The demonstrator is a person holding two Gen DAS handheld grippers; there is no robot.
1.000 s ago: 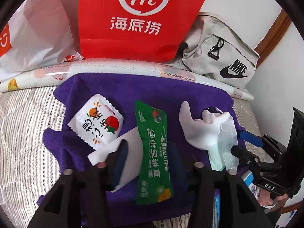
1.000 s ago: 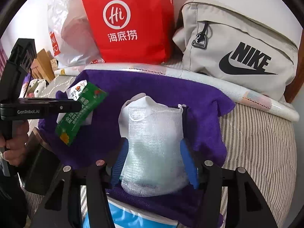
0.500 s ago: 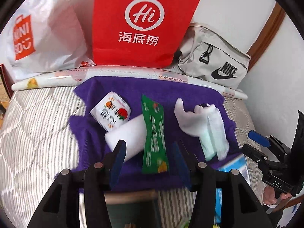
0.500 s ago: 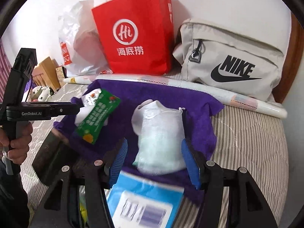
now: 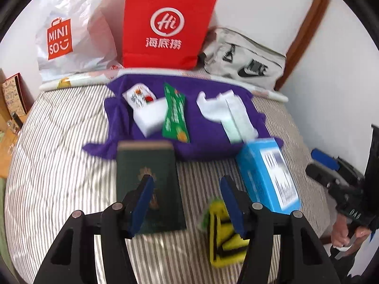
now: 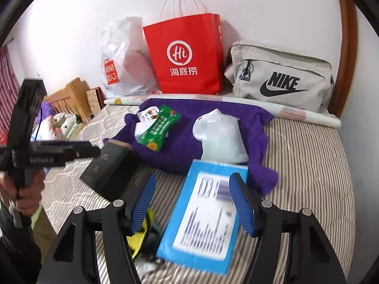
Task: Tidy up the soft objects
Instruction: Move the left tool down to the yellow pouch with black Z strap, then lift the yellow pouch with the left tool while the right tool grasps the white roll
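A purple towel lies on the striped bed. On it are a white wipes packet, a white sponge block, a green sachet, a white glove and a white mesh pouch. My left gripper is open and empty, above the bed near a dark green book and a yellow sponge. My right gripper is open and empty over a blue box.
A red paper bag, a white Miniso plastic bag and a grey Nike bag stand against the back wall behind a rolled mat. The bed's left edge drops to wooden furniture.
Both grippers have pulled back from the purple towel toward the near side of the bed. The book, the blue box and the yellow sponge have come into view.
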